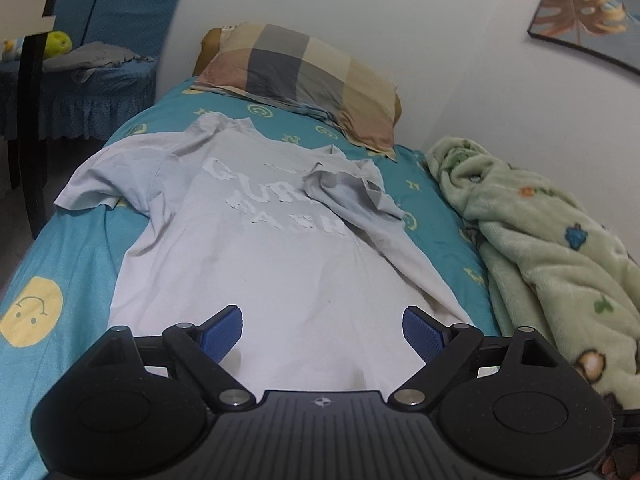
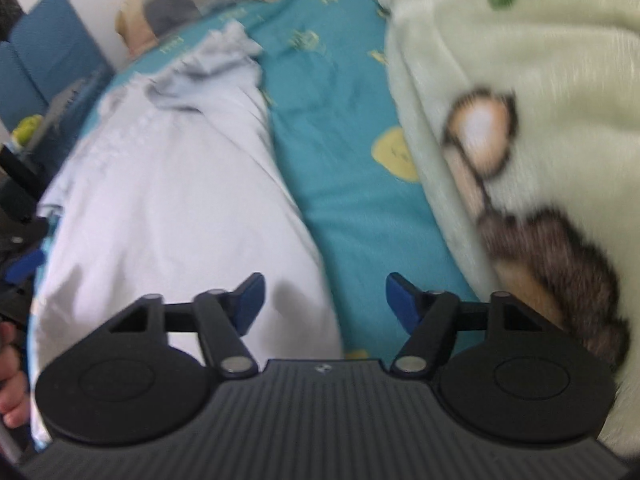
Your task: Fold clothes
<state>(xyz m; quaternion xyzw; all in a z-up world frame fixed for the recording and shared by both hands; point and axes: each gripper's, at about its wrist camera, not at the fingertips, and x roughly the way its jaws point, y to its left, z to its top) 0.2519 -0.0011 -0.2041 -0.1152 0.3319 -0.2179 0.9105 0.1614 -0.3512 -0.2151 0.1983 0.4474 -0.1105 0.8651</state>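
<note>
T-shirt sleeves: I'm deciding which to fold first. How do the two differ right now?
The left sleeve lies spread outward, flat on the bedsheet. The right sleeve is already flipped inward, crumpled over the T-shirt, covering part of its lettering. Both are the same pale grey.

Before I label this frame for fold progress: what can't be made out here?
- T-shirt hem, left wrist view: hidden behind the left gripper.
- Shirt's white lettering: partly covered by the folded-in sleeve, unreadable.
- Right wrist view: motion-blurred; the blanket print is smeared.
- Right gripper: whether it touches the shirt edge is unclear.
</note>
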